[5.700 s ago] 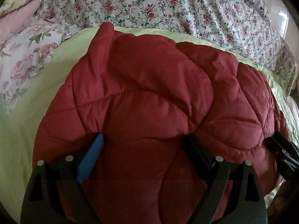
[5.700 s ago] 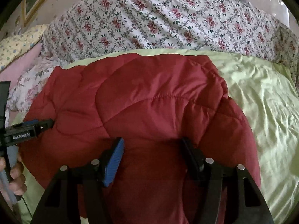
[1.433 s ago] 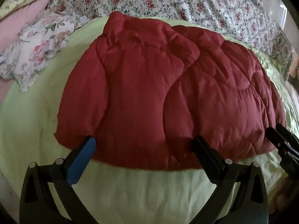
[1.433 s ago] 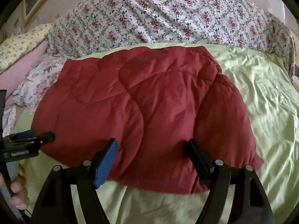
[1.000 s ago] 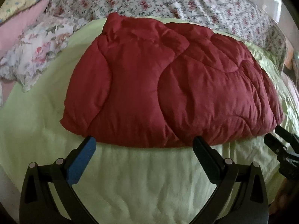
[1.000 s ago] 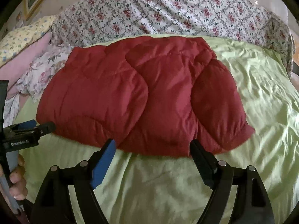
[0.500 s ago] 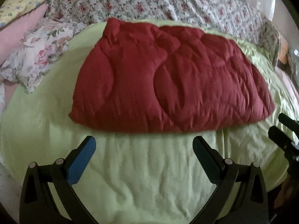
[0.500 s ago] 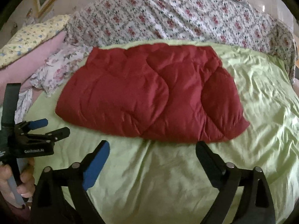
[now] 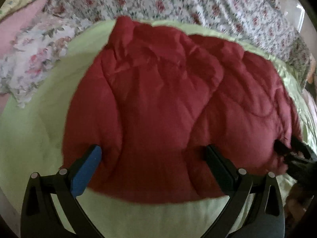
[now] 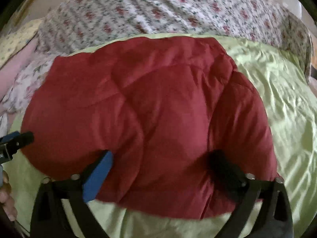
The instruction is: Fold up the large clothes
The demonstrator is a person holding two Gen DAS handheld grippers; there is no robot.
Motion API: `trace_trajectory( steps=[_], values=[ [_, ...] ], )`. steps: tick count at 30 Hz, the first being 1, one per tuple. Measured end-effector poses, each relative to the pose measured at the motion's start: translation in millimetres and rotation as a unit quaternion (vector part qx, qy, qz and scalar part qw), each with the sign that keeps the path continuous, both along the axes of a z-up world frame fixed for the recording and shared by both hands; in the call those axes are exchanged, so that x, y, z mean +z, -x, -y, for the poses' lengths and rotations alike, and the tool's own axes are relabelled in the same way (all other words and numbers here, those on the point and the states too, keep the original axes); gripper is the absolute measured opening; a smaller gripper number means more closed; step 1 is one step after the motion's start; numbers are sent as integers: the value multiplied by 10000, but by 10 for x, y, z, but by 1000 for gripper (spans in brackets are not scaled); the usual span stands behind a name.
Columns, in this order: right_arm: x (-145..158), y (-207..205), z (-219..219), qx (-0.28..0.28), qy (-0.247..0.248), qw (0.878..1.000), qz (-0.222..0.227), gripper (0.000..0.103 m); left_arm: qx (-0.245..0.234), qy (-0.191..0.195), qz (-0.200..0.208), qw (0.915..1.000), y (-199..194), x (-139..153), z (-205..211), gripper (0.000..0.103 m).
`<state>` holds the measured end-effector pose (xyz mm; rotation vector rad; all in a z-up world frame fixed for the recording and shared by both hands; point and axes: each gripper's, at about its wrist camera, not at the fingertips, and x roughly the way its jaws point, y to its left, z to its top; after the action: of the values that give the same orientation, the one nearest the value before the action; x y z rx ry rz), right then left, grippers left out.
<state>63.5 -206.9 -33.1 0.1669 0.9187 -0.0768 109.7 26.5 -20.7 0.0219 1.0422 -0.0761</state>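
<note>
A folded red quilted jacket (image 9: 168, 99) lies flat on a light green bedsheet (image 9: 29, 138); it also shows in the right wrist view (image 10: 148, 119). My left gripper (image 9: 153, 154) is open, its fingers spread over the jacket's near edge toward its left side. My right gripper (image 10: 160, 158) is open, its fingers spread over the near edge toward the jacket's right side. The right gripper's tips (image 9: 291, 148) show at the jacket's right corner in the left view. The left gripper's tip (image 10: 17, 138) shows at the jacket's left edge in the right view.
A floral quilt (image 10: 168, 10) is heaped behind the jacket. Floral and pink pillows (image 9: 29, 55) lie at the left. The green sheet (image 10: 287, 99) stretches to the right of the jacket. The frames are motion-blurred.
Both grippers drew back from the jacket, leaving it lying on the sheet, then moved forward again; now their open fingers are over its near edge.
</note>
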Motion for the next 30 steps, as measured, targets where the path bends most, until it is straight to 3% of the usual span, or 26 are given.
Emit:
trace_trajectory(
  steps=[8,15,25,30],
  values=[
    [26,-193,219,-232,-246,9994,2,103,4,-111,11,9999,-327,-67,46,103],
    [-13,-270,218,-270,-191,9994,-60,103,65,-235,-3,9997,-333,-24,70,103],
    [417,387,27,18,-691,9975,112,103,178,-68,-129,9997,316,121,-44,103],
    [442,602,-191,277,-328,9991,-40,103,-41,-385,-178,9991,591,134,46,103]
  ],
)
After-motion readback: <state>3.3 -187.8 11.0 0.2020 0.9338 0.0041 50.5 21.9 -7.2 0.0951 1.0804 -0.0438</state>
